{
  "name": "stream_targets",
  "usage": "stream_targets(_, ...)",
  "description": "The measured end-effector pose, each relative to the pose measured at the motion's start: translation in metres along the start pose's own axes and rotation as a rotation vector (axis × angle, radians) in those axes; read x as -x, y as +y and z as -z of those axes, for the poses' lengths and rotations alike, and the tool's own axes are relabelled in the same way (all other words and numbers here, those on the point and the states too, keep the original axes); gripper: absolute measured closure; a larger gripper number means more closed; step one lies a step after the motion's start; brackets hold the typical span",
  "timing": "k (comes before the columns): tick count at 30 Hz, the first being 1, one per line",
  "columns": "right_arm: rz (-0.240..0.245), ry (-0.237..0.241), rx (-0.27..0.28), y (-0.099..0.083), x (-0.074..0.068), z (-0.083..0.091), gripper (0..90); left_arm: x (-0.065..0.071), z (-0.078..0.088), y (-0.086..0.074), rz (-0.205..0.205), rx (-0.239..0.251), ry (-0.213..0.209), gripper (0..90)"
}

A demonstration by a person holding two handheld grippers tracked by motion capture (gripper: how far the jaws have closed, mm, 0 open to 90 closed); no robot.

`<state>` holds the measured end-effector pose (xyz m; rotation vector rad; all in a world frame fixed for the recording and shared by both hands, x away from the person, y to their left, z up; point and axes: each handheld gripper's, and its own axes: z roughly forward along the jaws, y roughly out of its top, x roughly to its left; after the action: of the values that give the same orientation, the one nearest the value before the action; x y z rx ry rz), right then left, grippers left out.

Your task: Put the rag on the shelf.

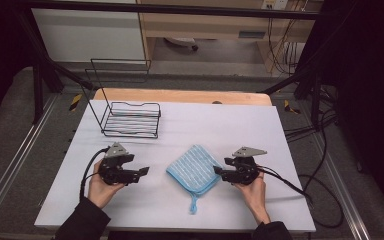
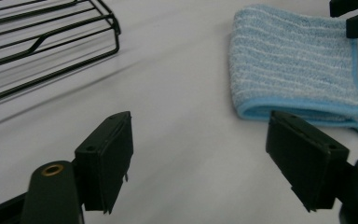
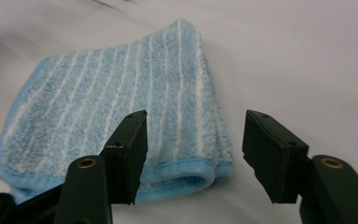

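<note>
A folded light-blue cloth [image 1: 194, 169] with white stripes lies flat on the white table top [image 1: 260, 130], its hanging loop trailing toward the near edge. My left gripper [image 1: 142, 171] is held a hand's width to the left of the cloth, pointing at it, jaws open and empty [image 2: 200, 121]. My right gripper [image 1: 216, 171] sits at the cloth's right corner. Its jaws stand apart [image 3: 196, 119], with the cloth's folded edge [image 3: 112, 107] just ahead of them and no pad pressing on it. From the left gripper view the cloth [image 2: 293, 60] lies ahead to the right.
A black wire rack [image 1: 130, 120] stands at the back left of the table, also seen in the left gripper view [image 2: 42, 42]. Cables trail from both grippers; the right one runs off the table's right side. A wooden board edge borders the far side.
</note>
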<state>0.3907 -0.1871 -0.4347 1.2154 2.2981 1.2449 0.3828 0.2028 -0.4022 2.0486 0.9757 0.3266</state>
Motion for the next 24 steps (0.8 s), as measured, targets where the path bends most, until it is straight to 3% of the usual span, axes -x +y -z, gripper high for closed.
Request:
stream_targets(7,0.001,-0.031,-0.047,-0.004,0.005,-0.012,55.3,0.020,-0.040,0.021,0.000,-0.047,-0.023,33.7)
stream_targets(13,-0.003,-0.036,-0.054,-0.005,0.007,-0.020,63.2,0.028,-0.065,0.020,0.004,-0.092,-0.062,40.6)
stream_targets(24,-0.039,-0.019,-0.081,-0.004,0.010,-0.024,66.9,0.033,-0.082,0.008,0.008,-0.151,-0.095,51.8)
